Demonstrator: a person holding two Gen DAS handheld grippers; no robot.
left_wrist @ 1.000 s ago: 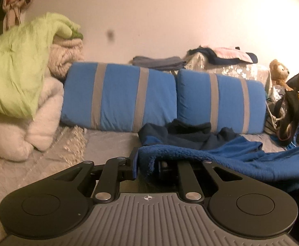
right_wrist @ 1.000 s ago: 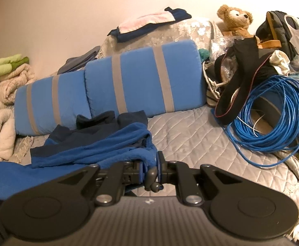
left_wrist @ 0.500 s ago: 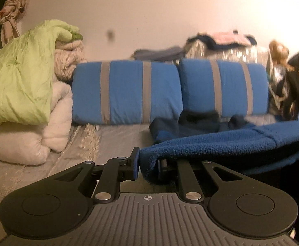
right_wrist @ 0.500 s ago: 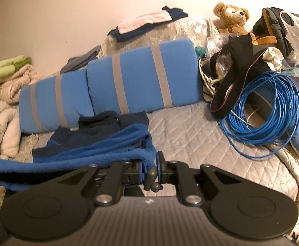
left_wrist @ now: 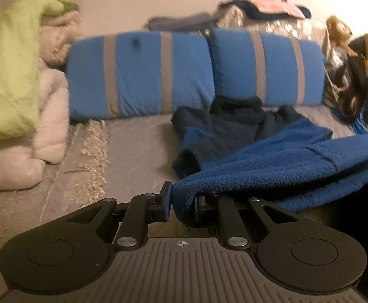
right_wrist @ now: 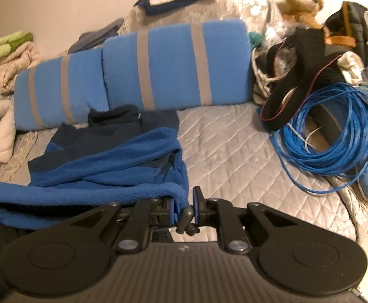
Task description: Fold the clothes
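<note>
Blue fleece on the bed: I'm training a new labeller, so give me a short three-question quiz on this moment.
1. True or false: both tools are shut on the blue fleece.
2. What lies coiled on the quilt to the right of the fleece? A) blue cable B) garden hose C) belt
3. Fill in: the fleece's far end lies in front of two blue ____ with grey stripes.

Key
1. True: the left tool and the right tool each pinch a corner of its near edge.
2. A, the blue cable.
3. Cushions.
</note>
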